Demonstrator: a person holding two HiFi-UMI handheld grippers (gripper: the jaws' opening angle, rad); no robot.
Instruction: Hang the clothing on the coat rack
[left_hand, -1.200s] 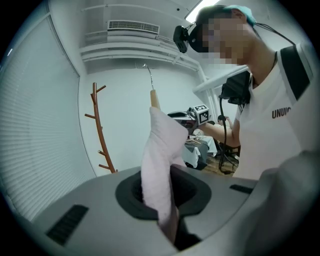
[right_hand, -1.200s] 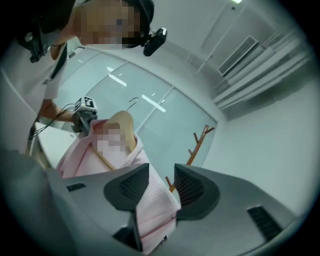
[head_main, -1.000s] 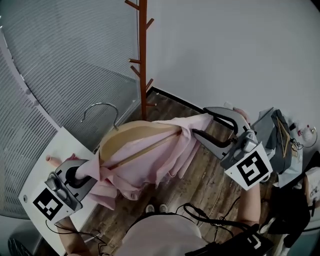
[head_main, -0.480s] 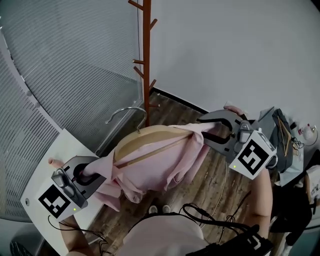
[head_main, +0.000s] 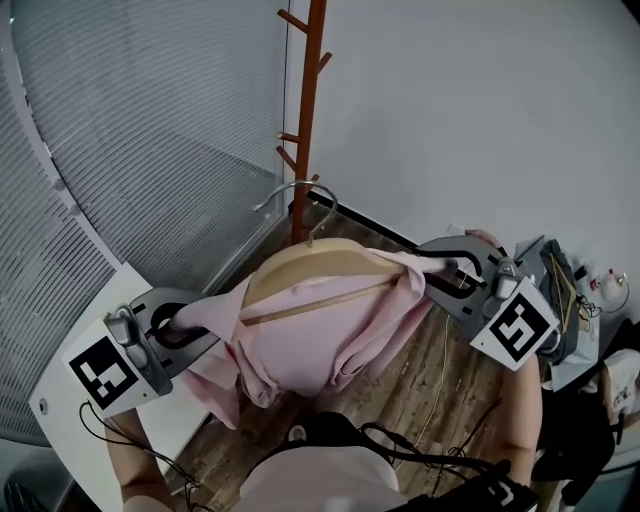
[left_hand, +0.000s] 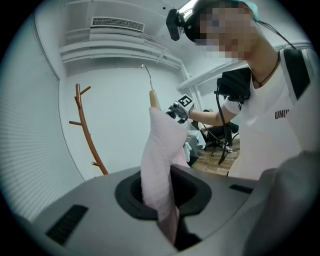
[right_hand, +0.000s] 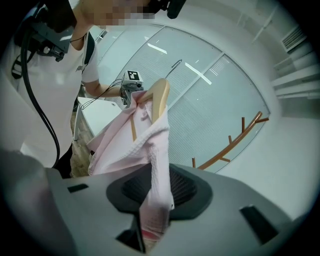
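White wall (head_main: 480, 120) behind, slatted blinds (head_main: 130, 150) on the left, wood-plank floor (head_main: 420, 370) below. White table (head_main: 55, 440) at the lower left, under the left hand. Brown coat rack (head_main: 305, 110) stands upright where blinds meet wall, short pegs angled up off its pole. Pink shirt (head_main: 320, 335) is draped over a wooden hanger (head_main: 310, 265) and held in the air in front of the rack, between the two claws and above the floor; it is not on the rack. The fabric bunches and sags under the hanger's bar. Left claw (head_main: 195, 322) is nearly closed, pinching a twisted fold of the shirt's left end; its view shows the cloth running up out of the jaw gap. Right claw (head_main: 428, 275), at the hanger's other shoulder, has just been closing its jaws, and a strip of pink cloth is caught between them. Marker cubes (head_main: 517, 332) face up on both claws. The hanger's metal hook (head_main: 295, 190) points toward the rack, clear of every peg in both gripper views.
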